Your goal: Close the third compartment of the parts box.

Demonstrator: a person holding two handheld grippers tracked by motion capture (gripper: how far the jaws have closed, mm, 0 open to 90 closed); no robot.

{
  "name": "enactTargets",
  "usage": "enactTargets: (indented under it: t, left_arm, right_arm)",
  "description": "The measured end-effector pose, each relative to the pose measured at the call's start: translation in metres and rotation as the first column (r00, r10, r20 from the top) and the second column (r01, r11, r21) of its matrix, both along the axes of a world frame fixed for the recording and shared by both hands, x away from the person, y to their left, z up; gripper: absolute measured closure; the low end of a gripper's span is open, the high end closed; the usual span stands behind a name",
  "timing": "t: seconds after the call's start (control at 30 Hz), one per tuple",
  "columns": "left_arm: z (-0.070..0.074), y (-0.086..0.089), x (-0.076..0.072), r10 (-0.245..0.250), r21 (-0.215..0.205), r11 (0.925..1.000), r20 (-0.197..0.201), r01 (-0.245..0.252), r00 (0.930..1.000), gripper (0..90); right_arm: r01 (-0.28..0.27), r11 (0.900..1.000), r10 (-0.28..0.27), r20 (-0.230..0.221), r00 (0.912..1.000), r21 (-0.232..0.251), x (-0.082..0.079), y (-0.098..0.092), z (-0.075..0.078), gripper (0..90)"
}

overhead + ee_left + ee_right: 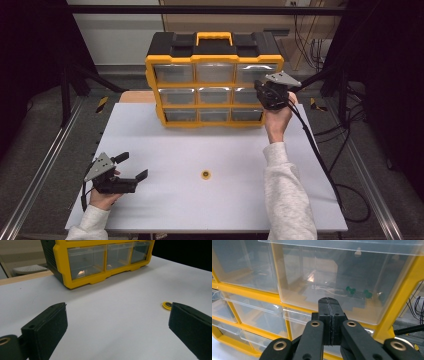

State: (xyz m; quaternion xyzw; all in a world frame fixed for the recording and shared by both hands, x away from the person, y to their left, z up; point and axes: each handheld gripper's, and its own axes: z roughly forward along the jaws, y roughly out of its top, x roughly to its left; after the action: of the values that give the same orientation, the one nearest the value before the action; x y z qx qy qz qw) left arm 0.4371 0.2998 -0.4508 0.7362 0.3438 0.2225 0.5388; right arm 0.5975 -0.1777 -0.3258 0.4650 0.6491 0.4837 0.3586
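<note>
A yellow and black drawer cabinet (214,75) with clear drawers stands at the back of the white table (200,150). My right gripper (262,90) is held up against the cabinet's right column; in the right gripper view its jaws (329,307) are pressed together, empty, right in front of a clear drawer (342,277) that holds small green pieces (350,290). My left gripper (134,166) rests low at the table's front left, jaws wide open with nothing between them. A small yellow ring (205,174) lies on the table; it also appears beside the far jaw, ring (167,305).
Cables (320,160) trail from the right gripper over the table's right edge. Metal rails (45,165) run along both sides of the table. The cabinet's bottom row of drawers (86,261) faces the left gripper across bare white table.
</note>
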Motion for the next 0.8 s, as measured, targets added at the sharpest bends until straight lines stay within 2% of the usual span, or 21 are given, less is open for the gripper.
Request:
enactTargets:
  t: [0.3,0.8]
  left_arm:
    - [-0.0001,-0.0005,-0.0001,-0.003,0.006,1.0,-0.001,0.003,1.0,1.9]
    - [0.0001,-0.0004,-0.0001,-0.004,0.006,1.0,-0.001,0.004,1.0,1.9]
  right_arm:
    - [0.01,1.0,-0.01,-0.002,1.0,-0.005,0.0037,-0.0007,-0.0009,90.0]
    - [0.01,1.0,-0.01,-0.011,0.9999,0.013,0.0053,-0.0031,0.0,89.2]
